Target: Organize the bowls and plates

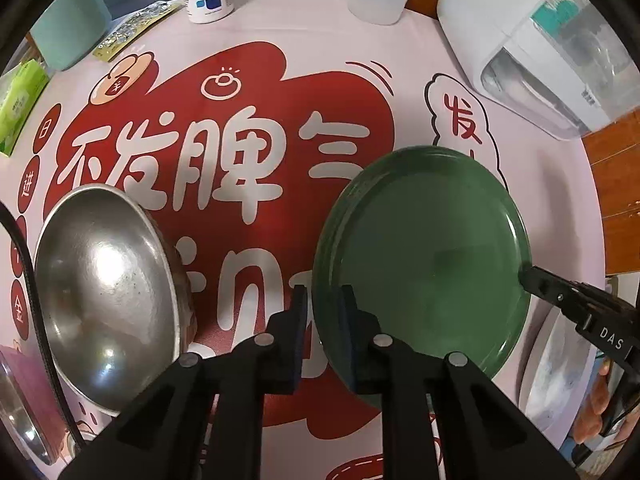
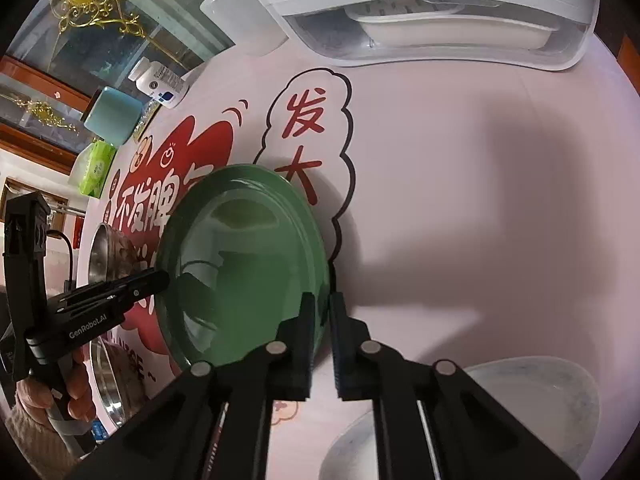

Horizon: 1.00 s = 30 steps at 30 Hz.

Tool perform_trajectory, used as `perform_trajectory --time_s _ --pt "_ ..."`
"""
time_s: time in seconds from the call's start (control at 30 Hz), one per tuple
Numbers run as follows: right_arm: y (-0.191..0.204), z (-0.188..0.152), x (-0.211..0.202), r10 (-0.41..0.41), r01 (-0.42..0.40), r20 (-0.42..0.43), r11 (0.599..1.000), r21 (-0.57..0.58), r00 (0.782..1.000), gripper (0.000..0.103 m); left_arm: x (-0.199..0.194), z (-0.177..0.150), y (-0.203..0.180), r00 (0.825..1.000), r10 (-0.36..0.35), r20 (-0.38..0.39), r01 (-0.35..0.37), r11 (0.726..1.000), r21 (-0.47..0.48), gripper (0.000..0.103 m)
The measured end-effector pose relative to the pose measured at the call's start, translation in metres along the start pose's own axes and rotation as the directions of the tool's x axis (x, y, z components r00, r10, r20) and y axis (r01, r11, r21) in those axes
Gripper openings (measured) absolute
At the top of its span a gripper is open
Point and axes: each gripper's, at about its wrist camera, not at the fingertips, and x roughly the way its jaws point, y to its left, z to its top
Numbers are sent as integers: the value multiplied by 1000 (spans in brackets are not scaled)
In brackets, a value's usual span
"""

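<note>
Green plate (image 1: 424, 264) is lying on the printed tablecloth (image 1: 248, 32), w/ steel bowl (image 1: 104, 300) just to its left. Left gripper (image 1: 323, 300) is pinching plate's left rim, jaws nearly closed; right gripper (image 2: 320, 308) is clamping the opposite rim, jaws likewise nearly closed.

Bright indoor light; glare on steel bowl (image 1: 108, 292); broad soft shadow across tablecloth (image 2: 500, 184); fisheye-warped, dark-vignetted edges.

Left wrist view looking steeply down, close over the desk (image 1: 280, 28), from the green plate (image 1: 424, 256)'s left rim, right wrist view from its opposite rim, both sharing plate, steel bowl (image 1: 104, 300) and printed cloth (image 1: 224, 168)
</note>
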Motion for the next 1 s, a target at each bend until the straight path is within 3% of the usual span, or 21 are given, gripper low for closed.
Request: perform_trajectory --time_s 0.5,0.8,1.0 --pt "1 -3 -5 -11 11 11 1000 2 1000 4 -5 -10 8 998 -47 47 48 998 -38 8" --pt "10 -16 -38 23 -23 48 1000 4 999 4 -44 -20 4 995 -65 73 68 997 -33 8" --pt "29 -44 -75 38 -37 73 999 -17 997 4 -88 -48 4 994 -70 83 71 997 -8 8"
